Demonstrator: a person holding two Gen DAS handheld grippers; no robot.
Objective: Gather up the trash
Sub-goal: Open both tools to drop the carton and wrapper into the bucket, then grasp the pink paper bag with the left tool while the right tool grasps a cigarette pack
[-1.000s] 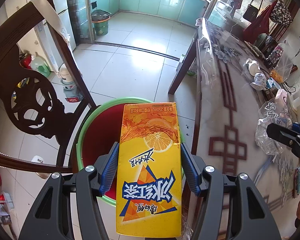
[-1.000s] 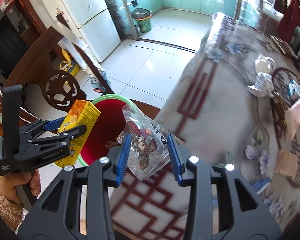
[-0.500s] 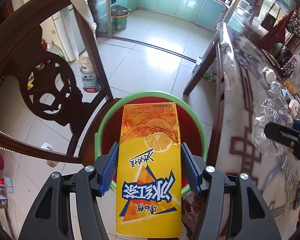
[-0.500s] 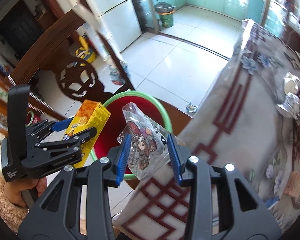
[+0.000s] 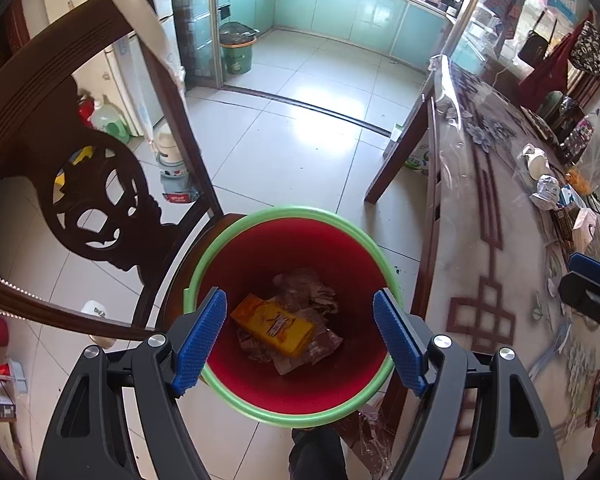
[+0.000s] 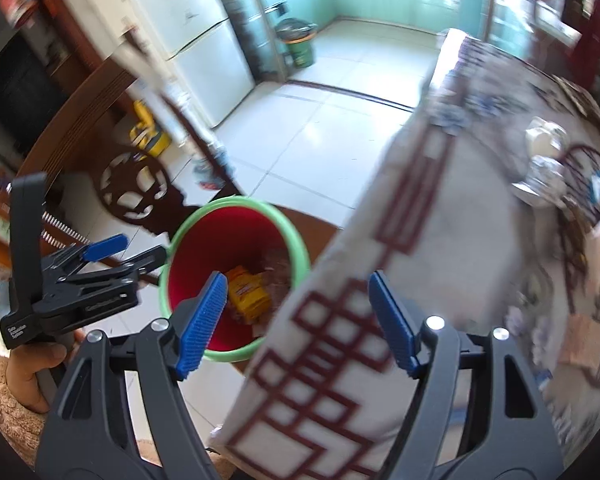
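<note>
My left tongs [image 5: 300,334] hang over the bin [image 5: 236,240], pointing steeply down into it. Their jaws are opening and nothing is between them; the blue pads [image 5: 199,336] stand clear on either side of the bin mouth. The bin is red inside with a green rim and stands on the seat of a dark carved chair [image 5: 96,208], just beside the bench [image 5: 480,248].

The carton [image 5: 274,326], yellow, lies on its side at the bottom of the bin, on top of crumpled wrappers [image 5: 308,292]. It touches neither pad. From the right wrist view the same carton [image 6: 248,294] shows inside the bin [image 6: 296,240], with wrappers beside it.

My right tongs [image 6: 296,322] are held over the bench [image 6: 440,216] edge, just right of the bin. Their jaws are also opening, with nothing gripped; only the patterned bench cover and part of the bin show between the pads. This view is blurred, so fine detail on the bench is unreadable.

The left tongs [image 6: 100,256] appear at the left of the right wrist view, beside the bin rim, held by a hand [image 6: 32,376]. Cups [image 5: 540,168] and other small items sit far along the bench, well apart from both tongs.
</note>
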